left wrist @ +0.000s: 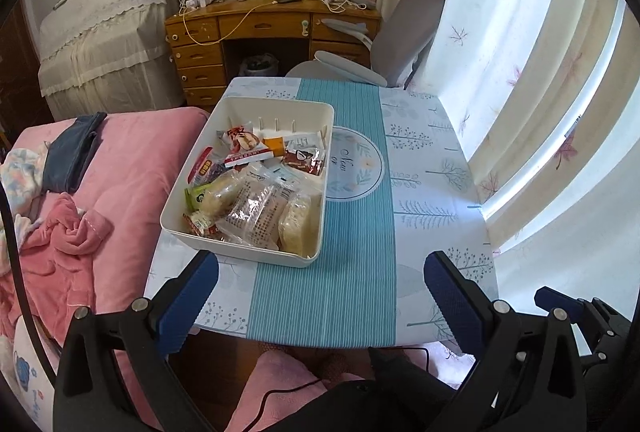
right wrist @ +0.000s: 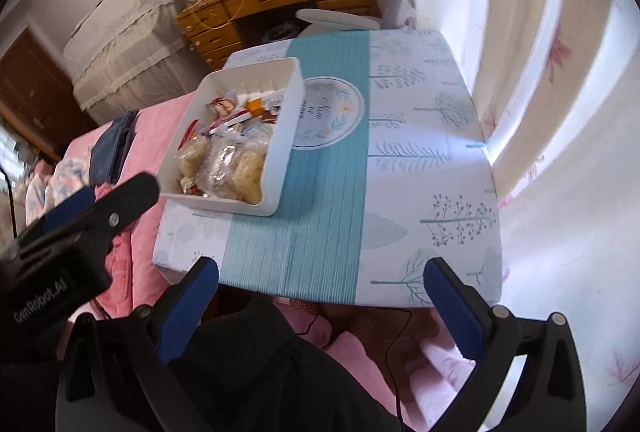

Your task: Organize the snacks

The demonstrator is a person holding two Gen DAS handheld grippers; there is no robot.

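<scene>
A white plastic bin (left wrist: 192,228) (right wrist: 286,168) stands on the left part of a small table with a blue and white cloth (left wrist: 352,272) (right wrist: 320,240). It holds several wrapped snacks: pale rice cakes in clear wrap (left wrist: 296,228) (right wrist: 250,168), a red and white packet (left wrist: 244,144), and a dark red sachet (left wrist: 304,160). My left gripper (left wrist: 320,296) hangs open over the table's near edge, short of the bin, with nothing between its blue pads. My right gripper (right wrist: 320,296) is open too, empty, at the near edge. The left gripper's body (right wrist: 80,232) shows at the left of the right wrist view.
A pink bed (left wrist: 132,172) with a dark blue garment (left wrist: 72,156) lies left of the table. Behind it stand a wooden desk (left wrist: 260,28) and a grey chair (left wrist: 400,44). Curtains (left wrist: 540,72) hang along the right. Pink-clad knees and a black cable (right wrist: 396,344) are below the grippers.
</scene>
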